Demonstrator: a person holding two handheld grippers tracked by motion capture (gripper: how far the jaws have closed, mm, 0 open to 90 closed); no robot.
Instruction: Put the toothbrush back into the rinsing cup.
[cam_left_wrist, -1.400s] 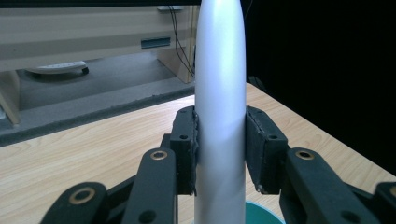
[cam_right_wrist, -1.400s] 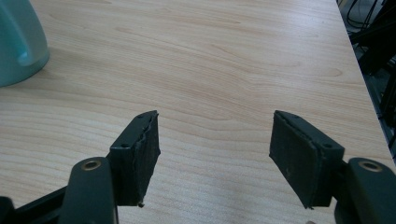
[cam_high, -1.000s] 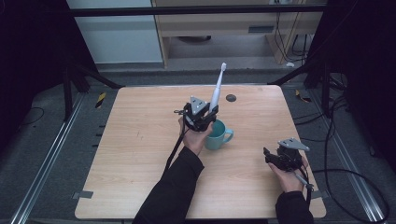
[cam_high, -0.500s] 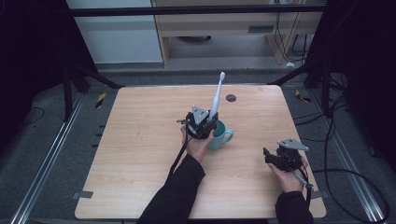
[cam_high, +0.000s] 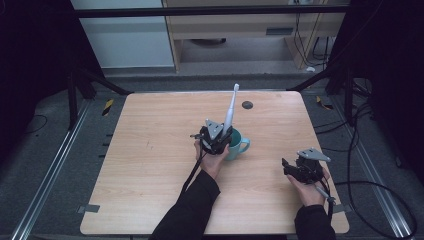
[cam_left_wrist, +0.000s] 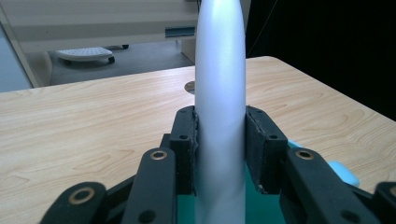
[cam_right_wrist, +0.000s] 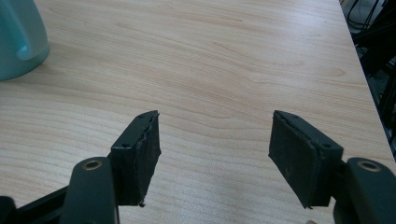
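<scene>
A teal mug (cam_high: 237, 145) stands on the wooden table (cam_high: 150, 150) a little right of centre, its handle to the right. My left gripper (cam_high: 216, 136) is shut on a pale grey toothbrush (cam_high: 230, 109), which sticks up and leans to the far right over the mug's rim. In the left gripper view the handle of the toothbrush (cam_left_wrist: 219, 107) is clamped between both pads, with the teal mug (cam_left_wrist: 261, 205) just below. My right gripper (cam_high: 300, 169) rests near the table's right front, open, with nothing between its jaws (cam_right_wrist: 215, 154). The mug (cam_right_wrist: 18, 37) shows at that view's upper left.
A small dark round spot (cam_high: 247, 104) lies near the table's far edge. The table's right edge (cam_right_wrist: 369, 93) is close beside my right gripper, with cables on the floor beyond. Dark frame legs stand around the table.
My left gripper has come nearer and lower with the toothbrush, closer over the mug. The right gripper has stayed still.
</scene>
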